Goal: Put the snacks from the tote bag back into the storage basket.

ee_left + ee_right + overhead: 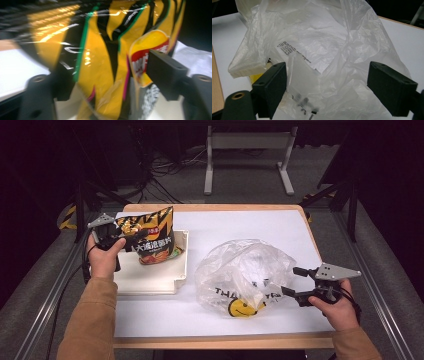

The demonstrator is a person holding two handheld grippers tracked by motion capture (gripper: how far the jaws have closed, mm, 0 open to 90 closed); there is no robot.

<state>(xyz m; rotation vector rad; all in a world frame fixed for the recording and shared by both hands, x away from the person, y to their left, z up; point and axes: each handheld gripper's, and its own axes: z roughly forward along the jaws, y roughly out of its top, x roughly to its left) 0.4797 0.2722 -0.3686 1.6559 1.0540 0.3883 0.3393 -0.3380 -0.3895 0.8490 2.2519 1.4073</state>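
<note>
The person's two forearms in tan sleeves come in from the near edge of the desk (pixel 300 227), one hand on each claw. The right claw (pixel 295 281) lies low at the right side of a crumpled clear plastic bag (pixel 240 272), which sits on the white desk top with dark lettering and a yellow smiley face on its near side. This claw's jaws stand wide apart: in the right gripper view the bag (pixel 319 50) bulges up between the right claw (pixel 327 87), its loose film lying against the inner face of the left pad, while the right pad looks clear of it; nothing is clamped. The left claw (pixel 134 240) is held level at the left, pointing toward a yellow-and-black chip bag (pixel 152 237) that stands upright in a shallow white tray (pixel 150 282) at the desk's left side. In the left gripper view the chip bag (pixel 105 62), blurred, stands between the jaws of the left claw (pixel 100 82), which are spread apart; the right pad lies against or just in front of the bag's printed face, and the left pad sits at the bag's dark edge, without pinching it.
</note>
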